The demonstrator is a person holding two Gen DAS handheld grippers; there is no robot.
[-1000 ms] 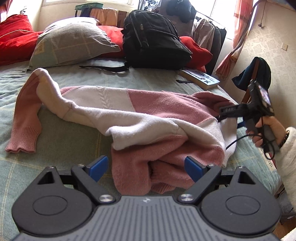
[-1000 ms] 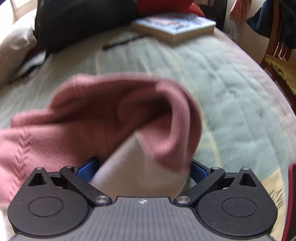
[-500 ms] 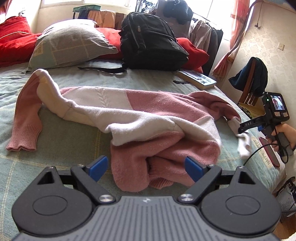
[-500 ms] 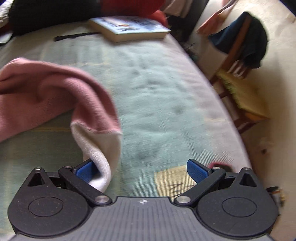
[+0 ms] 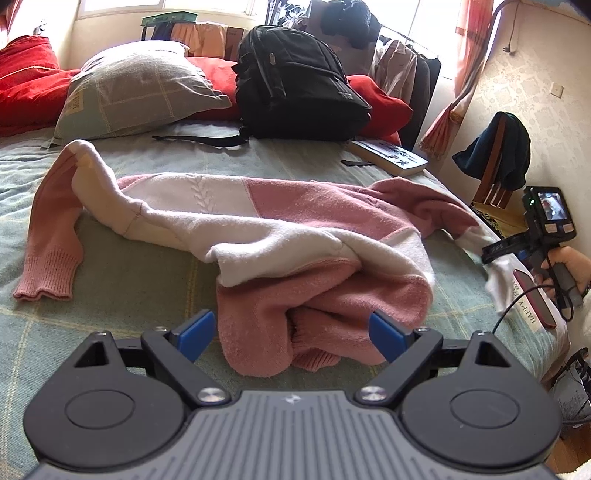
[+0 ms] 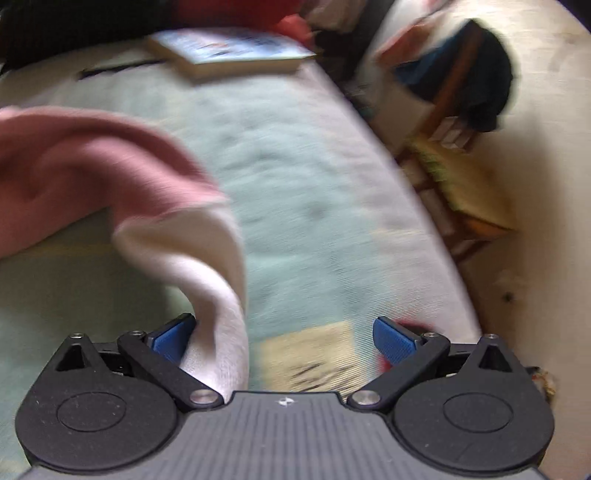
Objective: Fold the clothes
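The left gripper [image 5: 291,334] is held low and level, its blue pads [image 5: 195,332] spread wide apart with nothing clamped between them. The right gripper [image 6: 284,336] is likewise held with its jaws parted — fabric is draped against the inner face of its left pad [image 6: 173,338] only, the other pad standing free. In the left wrist view the right hand [image 5: 569,269] is seen wrapped around the gripper's handle, off to the right.

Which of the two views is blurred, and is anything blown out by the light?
Right wrist view: motion blur smears the book, chair and sweater sleeve; only the right tool is sharp. Left wrist view: sharp, but the windows are blown out, and fisheye bends the edges.
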